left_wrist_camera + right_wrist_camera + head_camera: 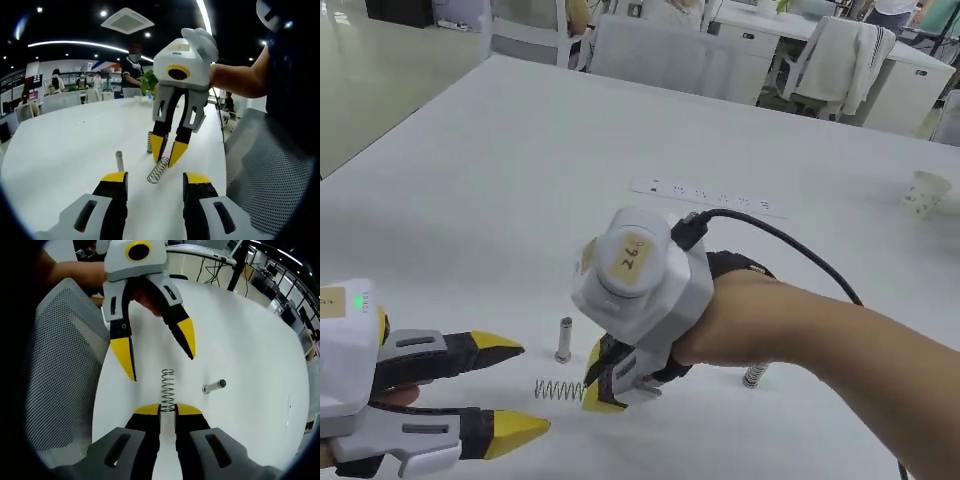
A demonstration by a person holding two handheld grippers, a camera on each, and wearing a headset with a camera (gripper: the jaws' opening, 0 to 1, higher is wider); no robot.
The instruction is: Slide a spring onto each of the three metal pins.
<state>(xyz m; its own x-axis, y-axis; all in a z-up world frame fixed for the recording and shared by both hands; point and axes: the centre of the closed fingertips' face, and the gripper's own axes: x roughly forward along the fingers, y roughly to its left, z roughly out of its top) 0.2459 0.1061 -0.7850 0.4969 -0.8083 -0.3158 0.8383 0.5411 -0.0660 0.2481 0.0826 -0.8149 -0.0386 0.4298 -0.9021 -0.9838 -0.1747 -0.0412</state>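
One spring (168, 385) lay on the table (520, 180), its near end clamped between the right gripper (168, 410) jaws. The left gripper (532, 388) jaws stood wide apart, empty. A bare pin (564, 338) stood upright nearby. The left gripper view showed a spring-fitted pin (149, 142) beyond.

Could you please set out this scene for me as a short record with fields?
surface: white table
right gripper: jaws shut on one end of a loose spring
left gripper: jaws open, holding nothing, pointed towards the held spring
bare pin: upright on the table, beside the held spring, nothing on it
second spring: stands upright on the table, apparently already on a pin
task state: held spring not yet on the bare pin
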